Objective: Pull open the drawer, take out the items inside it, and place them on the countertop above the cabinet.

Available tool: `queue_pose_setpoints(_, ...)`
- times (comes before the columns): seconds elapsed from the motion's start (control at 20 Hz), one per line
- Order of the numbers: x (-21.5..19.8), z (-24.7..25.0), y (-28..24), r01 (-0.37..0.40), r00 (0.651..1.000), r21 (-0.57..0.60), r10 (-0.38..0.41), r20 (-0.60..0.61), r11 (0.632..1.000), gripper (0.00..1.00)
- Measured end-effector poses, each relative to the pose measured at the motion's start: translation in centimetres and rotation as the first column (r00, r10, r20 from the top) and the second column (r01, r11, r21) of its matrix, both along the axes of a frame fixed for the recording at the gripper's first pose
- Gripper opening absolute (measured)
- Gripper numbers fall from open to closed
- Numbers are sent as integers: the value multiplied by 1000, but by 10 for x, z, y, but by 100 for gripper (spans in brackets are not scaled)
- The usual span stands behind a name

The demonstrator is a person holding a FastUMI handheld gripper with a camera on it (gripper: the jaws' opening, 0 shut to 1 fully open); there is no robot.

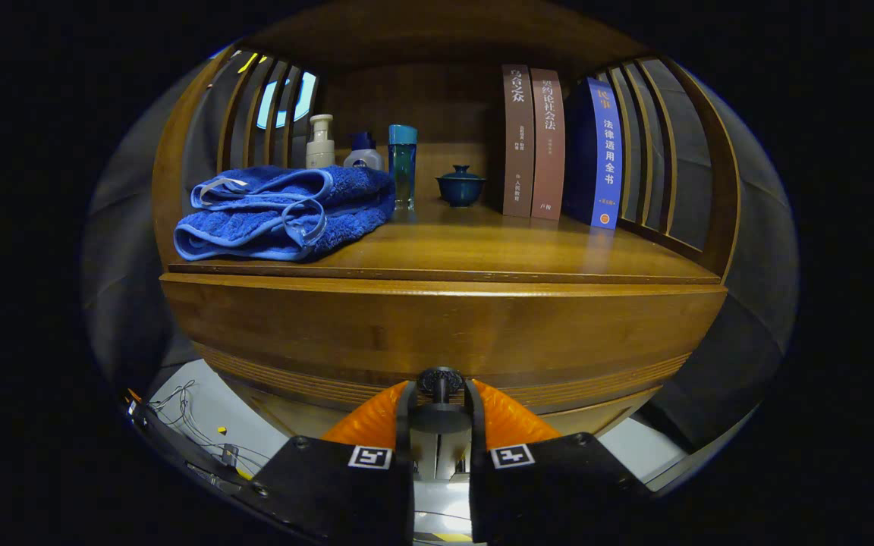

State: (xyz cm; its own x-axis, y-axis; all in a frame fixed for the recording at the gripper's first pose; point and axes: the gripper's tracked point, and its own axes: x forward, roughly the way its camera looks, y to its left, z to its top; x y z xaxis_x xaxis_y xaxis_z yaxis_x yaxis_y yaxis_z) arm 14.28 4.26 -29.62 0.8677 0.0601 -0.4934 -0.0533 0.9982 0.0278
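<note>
Below countertop (482,250), tool (441,398) clamps drawer knob (440,379) between fingers.

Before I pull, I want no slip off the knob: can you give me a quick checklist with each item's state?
1. Gripper lined up on the drawer knob: ok, the knob sits between the fingers.
2. Both fingers pressing on the knob's stem: ok, they look closed against it.
3. Drawer front shut, ready to pull: ok.
4. Countertop has room for items: ok, bare wood beside the blue towel and ahead of the books.
5. Drawer contents: cannot tell, hidden.
</note>
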Motion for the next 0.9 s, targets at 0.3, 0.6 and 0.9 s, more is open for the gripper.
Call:
queue_pose_setpoints(0.3, -10, 1, -1, -11, 999, 1, 11, -37, 1000, 33)
queue_pose_setpoints(0.6, -56, 5, -4, -19, 997, 1, 20, -70, 1000, 33)
queue_pose_setpoints(0.9, -121, 11, -7, -24, 994, 9, 25, -109, 1000, 33)
